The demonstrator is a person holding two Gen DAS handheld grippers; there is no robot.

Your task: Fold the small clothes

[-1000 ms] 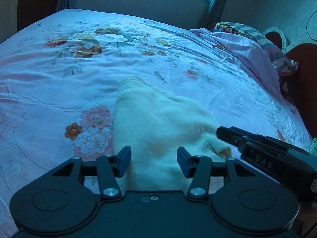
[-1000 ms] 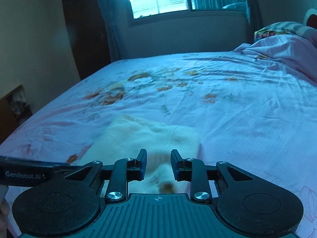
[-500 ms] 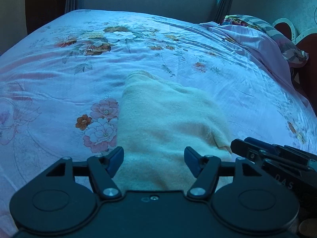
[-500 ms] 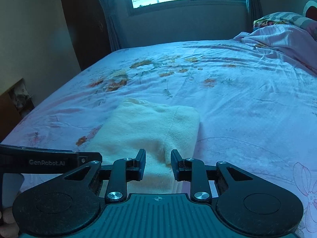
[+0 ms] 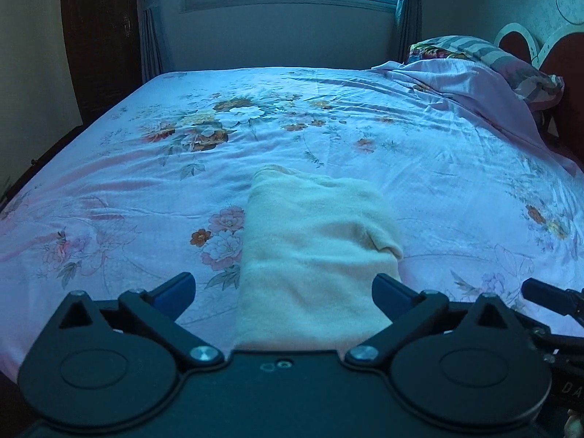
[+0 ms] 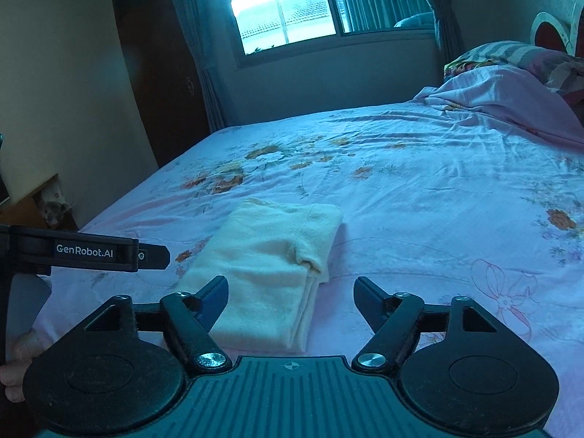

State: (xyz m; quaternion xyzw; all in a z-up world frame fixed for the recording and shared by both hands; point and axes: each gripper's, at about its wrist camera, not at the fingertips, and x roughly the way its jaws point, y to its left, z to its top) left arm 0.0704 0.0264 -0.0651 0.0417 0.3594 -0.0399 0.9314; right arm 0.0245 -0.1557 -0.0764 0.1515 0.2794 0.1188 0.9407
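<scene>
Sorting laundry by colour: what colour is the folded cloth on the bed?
Pale cream-yellow, plain. The cloth shows best in the right wrist view.

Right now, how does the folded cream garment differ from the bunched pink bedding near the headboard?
The cream garment is folded into a neat, flat rectangle with stacked layers at its edge; the pink bedding lies in a loose, rumpled heap. The garment is small and looks fuzzy, while the bedding is bigger and looks smooth. The garment lies near the grippers; the bedding sits far off by the striped pillow. Both rest on the floral bedsheet, and no gripper touches either.
</scene>
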